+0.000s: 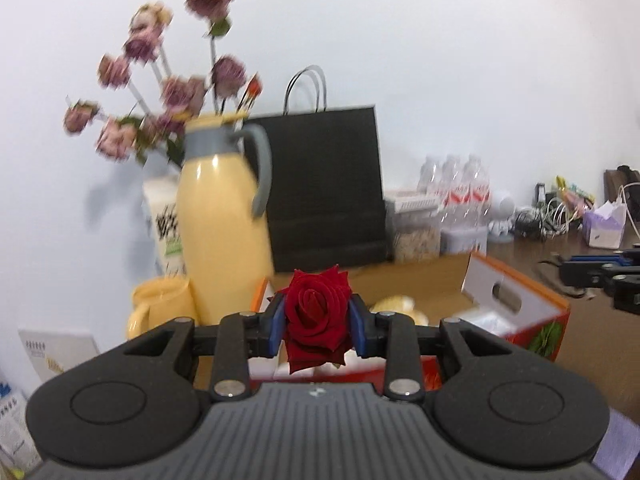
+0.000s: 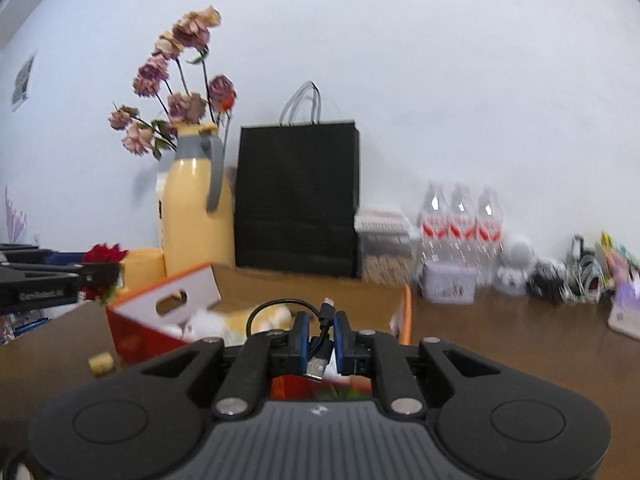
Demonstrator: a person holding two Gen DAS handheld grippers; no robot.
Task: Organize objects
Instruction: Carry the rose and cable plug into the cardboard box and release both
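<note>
Left gripper point(image 1: 318, 322): blue pads clamped on a red rose point(image 1: 316, 316), above the orange box point(image 1: 516, 312).
Right gripper point(image 2: 321, 338): closed on a black USB cable point(image 2: 320, 346), apparently over the same box.
Far left: yellow jug point(image 1: 220, 216), blurred dried flowers point(image 1: 168, 92).

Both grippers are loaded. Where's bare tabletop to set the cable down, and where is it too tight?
Bare wood lies right of the open orange box, in front of the water bottles and the cable tangle, around. It is crowded along the wall: yellow jug, black bag, containers. The box interior already holds things.
</note>
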